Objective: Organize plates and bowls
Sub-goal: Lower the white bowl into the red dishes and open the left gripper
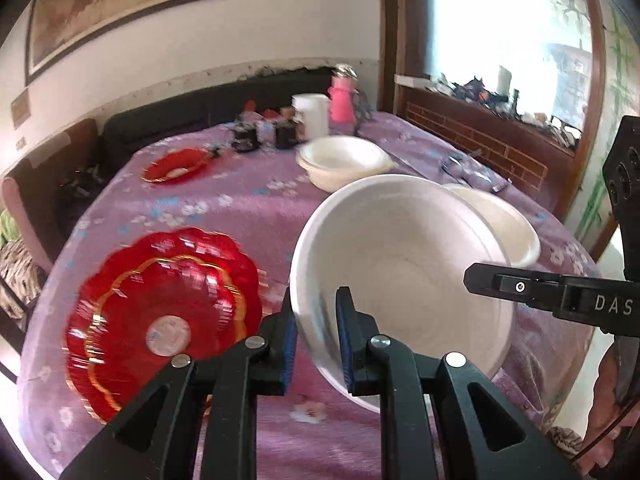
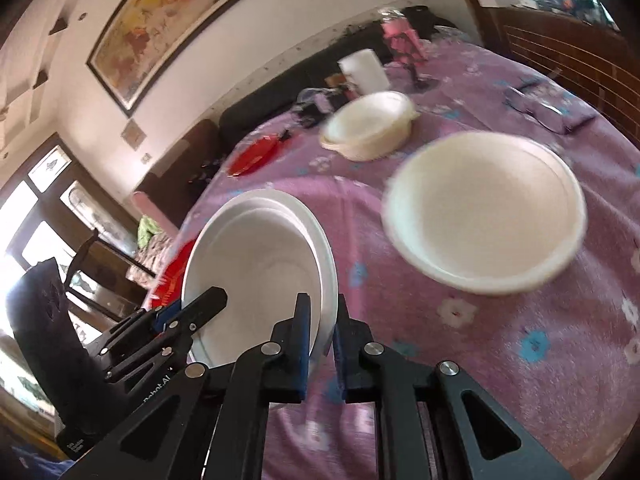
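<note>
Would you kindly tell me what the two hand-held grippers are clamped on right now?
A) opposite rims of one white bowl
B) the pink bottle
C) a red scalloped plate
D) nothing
A: the left hand-held gripper pinches the near rim of the white bowl, and the right hand-held gripper pinches its other rim.

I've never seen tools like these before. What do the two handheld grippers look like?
Both are matt black plastic. The left gripper and right gripper each have two angular fingers with triangular cut-outs, round silver pivot pins and blue ribbed pads on the inner faces. White lettering, only partly readable, is printed on the bodies. No cables or sleeves can be made out.
</note>
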The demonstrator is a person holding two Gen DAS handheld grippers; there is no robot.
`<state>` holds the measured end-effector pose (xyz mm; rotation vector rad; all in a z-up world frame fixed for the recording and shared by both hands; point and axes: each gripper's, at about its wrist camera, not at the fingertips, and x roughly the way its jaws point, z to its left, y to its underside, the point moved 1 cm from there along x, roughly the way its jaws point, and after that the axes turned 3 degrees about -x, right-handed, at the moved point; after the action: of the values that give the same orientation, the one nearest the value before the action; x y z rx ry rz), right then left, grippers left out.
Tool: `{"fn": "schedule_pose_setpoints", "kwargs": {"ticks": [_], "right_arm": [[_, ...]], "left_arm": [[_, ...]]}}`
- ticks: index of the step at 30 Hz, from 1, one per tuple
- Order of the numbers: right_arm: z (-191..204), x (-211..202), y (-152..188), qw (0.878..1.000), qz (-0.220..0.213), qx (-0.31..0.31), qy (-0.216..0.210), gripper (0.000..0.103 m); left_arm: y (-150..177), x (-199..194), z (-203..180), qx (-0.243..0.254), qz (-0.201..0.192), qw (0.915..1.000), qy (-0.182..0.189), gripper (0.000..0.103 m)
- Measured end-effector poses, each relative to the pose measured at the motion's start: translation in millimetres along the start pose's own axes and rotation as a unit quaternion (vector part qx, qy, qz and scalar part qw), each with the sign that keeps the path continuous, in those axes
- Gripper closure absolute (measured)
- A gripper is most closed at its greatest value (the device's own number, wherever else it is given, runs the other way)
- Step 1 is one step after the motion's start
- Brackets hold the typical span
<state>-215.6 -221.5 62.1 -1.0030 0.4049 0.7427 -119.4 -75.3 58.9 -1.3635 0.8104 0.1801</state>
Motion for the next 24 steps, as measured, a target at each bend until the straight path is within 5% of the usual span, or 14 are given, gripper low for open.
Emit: {"fn": "schedule_pose_setpoints", "kwargs": {"ticks": [13,24], "right_arm": [[89,98,-32,0.992,0.088,-0.036,-0.084,0.091],[111,145,-25,0.989,0.128,-0.038,-0.063,0.091]], "left_arm": [[2,-23,108,-0.092,-0.004,0.9915,-0.091,0.086],[21,-10,147,-0.136,0.030,0.9861,-0.091,0.086]]}}
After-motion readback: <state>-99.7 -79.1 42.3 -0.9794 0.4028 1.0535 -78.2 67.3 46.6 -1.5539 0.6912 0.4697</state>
